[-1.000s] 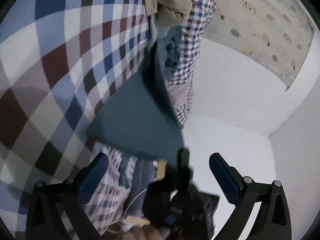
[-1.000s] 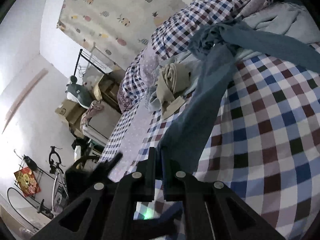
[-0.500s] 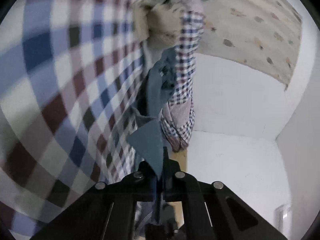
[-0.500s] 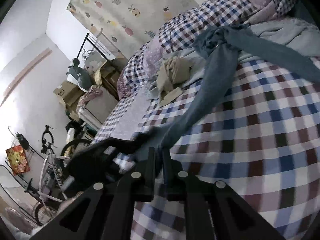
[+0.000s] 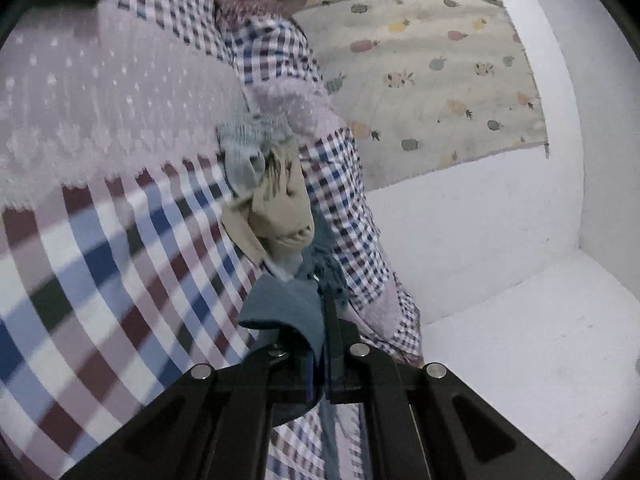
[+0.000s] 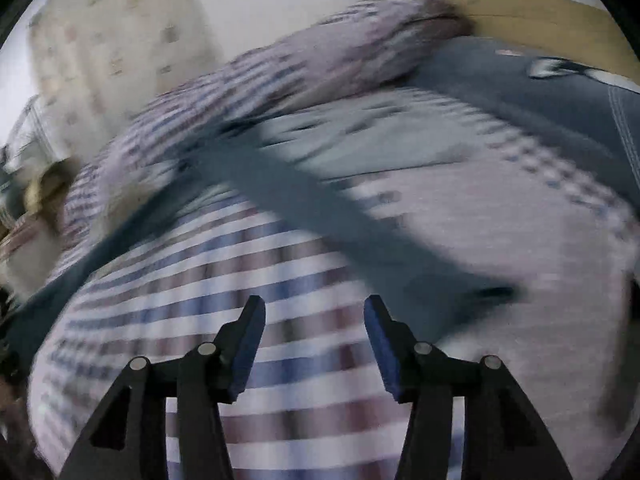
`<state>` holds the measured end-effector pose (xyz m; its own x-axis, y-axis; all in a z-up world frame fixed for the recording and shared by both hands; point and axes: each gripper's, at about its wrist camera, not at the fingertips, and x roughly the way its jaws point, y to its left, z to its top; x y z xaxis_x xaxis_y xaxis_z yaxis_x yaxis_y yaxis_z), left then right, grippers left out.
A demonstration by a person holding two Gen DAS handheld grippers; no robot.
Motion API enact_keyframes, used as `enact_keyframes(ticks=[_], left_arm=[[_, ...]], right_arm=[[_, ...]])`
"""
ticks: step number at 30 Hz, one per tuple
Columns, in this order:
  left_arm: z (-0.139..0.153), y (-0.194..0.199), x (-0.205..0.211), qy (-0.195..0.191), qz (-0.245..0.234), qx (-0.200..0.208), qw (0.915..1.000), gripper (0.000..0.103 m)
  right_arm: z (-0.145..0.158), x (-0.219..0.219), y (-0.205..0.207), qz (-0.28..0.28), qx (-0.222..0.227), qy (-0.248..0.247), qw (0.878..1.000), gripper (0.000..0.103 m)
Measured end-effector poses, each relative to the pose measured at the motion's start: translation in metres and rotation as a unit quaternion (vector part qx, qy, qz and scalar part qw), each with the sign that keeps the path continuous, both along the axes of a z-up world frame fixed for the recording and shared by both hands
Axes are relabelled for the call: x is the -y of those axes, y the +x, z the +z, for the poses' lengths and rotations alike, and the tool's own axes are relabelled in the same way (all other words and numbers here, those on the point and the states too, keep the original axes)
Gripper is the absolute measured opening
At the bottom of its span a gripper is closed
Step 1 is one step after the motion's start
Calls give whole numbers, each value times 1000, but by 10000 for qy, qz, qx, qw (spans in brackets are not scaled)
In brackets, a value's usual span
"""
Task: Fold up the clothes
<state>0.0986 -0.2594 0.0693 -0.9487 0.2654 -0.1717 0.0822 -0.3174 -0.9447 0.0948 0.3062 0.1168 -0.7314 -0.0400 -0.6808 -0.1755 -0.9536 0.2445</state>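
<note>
Clearly, the left hand-held gripper [image 5: 323, 344] was clamped on one end of the blue garment [image 6: 320, 208], which trailed across the checked bed [image 6: 280, 360]; the right hand-held gripper [image 6: 315, 344] gaped empty. Tugging one-handed risked bunching it.

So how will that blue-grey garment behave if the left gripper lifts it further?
Probably floppy: the blue-grey garment already curls limply over the left gripper, which is shut on it. It likely trails rather than lifting whole, since a long strip lies draped across the checked bedspread. It seems light and not fragile.
</note>
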Motion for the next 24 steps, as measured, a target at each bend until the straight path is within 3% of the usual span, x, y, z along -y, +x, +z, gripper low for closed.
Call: enact_keyframes(ticks=[5,12,15,17,18,21,24], left_arm=[[-5,21,12,-225,100,157,9996,1],[0,24,7,-595,129,269,9978,1],[2,28,8,-796,143,317,9962,1],[2,31,11,-821,182,348,9958,1],[1,32,13,-822,210,365,9957,1],[-1,38,26,-760,421,412,9954,1],[0,49,49,-636,767,418,9941,1]], right_arm=[[-18,-71,12,-635,339,-524,9960,57],[-47,-84,-7,-548,672,-660,9940,57],[-49,-80,-19,-424,527,-683,9954,56],[-52,-77,-28,-454,520,-562,9960,38],[-54,-76,-29,-601,524,-516,9955,3],[-51,-77,-23,-735,405,-539,9950,1],[-24,-94,-4,-1101,-103,-520,9925,0]])
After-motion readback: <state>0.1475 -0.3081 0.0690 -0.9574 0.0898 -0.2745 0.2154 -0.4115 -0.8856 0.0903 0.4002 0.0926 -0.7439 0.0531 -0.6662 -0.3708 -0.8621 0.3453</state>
